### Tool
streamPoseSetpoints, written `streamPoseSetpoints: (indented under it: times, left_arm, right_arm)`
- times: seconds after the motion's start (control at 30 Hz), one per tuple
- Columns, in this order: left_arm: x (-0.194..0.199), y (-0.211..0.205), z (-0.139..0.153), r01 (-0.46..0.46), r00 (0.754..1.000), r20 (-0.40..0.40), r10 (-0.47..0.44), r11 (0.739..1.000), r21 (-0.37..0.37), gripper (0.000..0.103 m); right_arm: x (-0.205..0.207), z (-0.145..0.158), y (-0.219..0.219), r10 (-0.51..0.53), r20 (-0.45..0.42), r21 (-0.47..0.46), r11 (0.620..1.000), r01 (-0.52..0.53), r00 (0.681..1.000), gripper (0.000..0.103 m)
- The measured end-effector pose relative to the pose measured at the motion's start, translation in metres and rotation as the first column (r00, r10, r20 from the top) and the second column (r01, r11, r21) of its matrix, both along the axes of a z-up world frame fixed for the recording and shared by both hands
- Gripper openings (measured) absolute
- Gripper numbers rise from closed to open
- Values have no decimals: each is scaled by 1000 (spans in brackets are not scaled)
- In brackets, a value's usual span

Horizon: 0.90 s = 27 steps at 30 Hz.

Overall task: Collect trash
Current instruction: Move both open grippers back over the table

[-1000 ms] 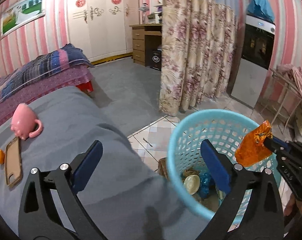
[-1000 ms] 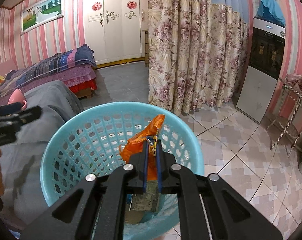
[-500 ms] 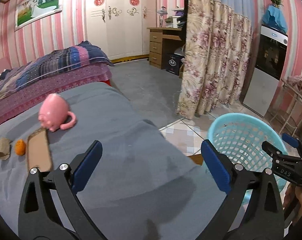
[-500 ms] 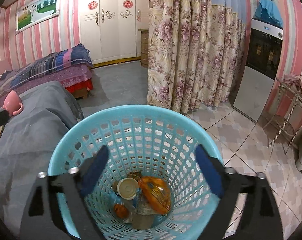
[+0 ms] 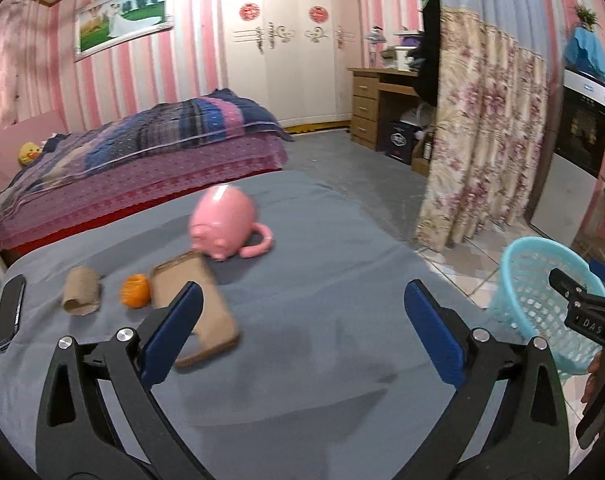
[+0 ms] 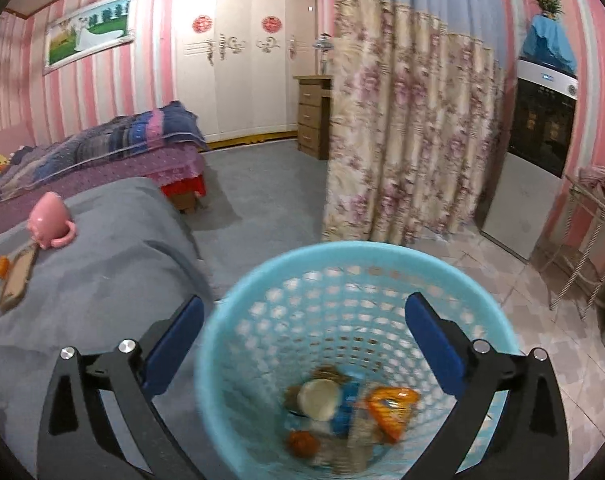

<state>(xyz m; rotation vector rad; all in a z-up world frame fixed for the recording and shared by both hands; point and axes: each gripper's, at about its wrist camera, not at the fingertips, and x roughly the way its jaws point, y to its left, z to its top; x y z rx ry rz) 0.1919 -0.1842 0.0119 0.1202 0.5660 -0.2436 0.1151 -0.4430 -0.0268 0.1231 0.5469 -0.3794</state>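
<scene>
On the grey bedcover lie a cardboard tube, a small orange item and a flat brown cardboard piece. My left gripper hovers open over the cover, its left finger just in front of the cardboard piece, with nothing between its fingers. The light blue mesh basket stands on the floor beside the bed. It holds an orange wrapper, a round lid and other scraps. My right gripper hangs above the basket, its jaws opening wide with nothing between them.
A pink pig-shaped mug lies on the cover behind the cardboard. A dark phone rests at the cover's left edge. A floral curtain, a second bed and a metal rack surround the tiled floor.
The right gripper opened and dropped the orange wrapper into the basket. The left gripper swung left, from the basket toward the items on the bedcover.
</scene>
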Motion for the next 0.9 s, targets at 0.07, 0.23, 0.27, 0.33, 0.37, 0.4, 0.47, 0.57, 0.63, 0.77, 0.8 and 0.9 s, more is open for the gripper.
streamPoseSetpoints:
  times: [0.07,0.23,0.27,0.33,0.37,0.4,0.47,0.57,0.63,0.77,0.8,0.9]
  left_arm:
    - [3,13,-3,-16,1000,-8,16,1000,-17,97]
    - [21,52,-8,-86,995,-44,85,995,-40,97]
    - [23,59,-7,-95,995,-41,93,995,-34,97]
    - [28,79,-5,-125,992,-37,124,992,-32,97]
    - [31,87,-5,-139,990,-40,137,990,-35,97]
    - [33,94,-6,-149,988,-44,147,988,-36,97]
    - [38,112,-8,-179,983,-48,178,983,-32,97]
    - [44,135,-12,-224,974,-56,222,974,-30,97]
    - [50,150,-16,-253,966,-69,250,967,-26,97]
    - [59,173,-22,-299,952,-71,298,954,-3,97]
    - [61,178,-24,-306,949,-75,305,952,-1,97]
    - [65,195,-31,-329,941,-87,327,944,-5,97]
  right_arm:
    - [7,3,13,26,2,-8,1000,-26,1000,98]
    - [29,13,57,104,15,-26,994,-104,994,98]
    - [34,15,65,123,19,-21,992,-123,992,98]
    - [43,17,80,153,17,-13,988,-153,988,98]
    - [51,18,92,173,14,-12,985,-173,985,98]
    - [54,19,99,182,14,-12,983,-182,983,98]
    - [62,20,114,204,14,-10,979,-204,979,98]
    - [76,22,138,237,16,-9,972,-237,971,98]
    - [87,23,155,262,19,0,965,-262,965,98]
    - [104,23,177,289,25,30,957,-289,957,98]
    - [110,23,182,298,24,34,954,-299,954,98]
    - [120,16,198,325,11,13,946,-325,946,98]
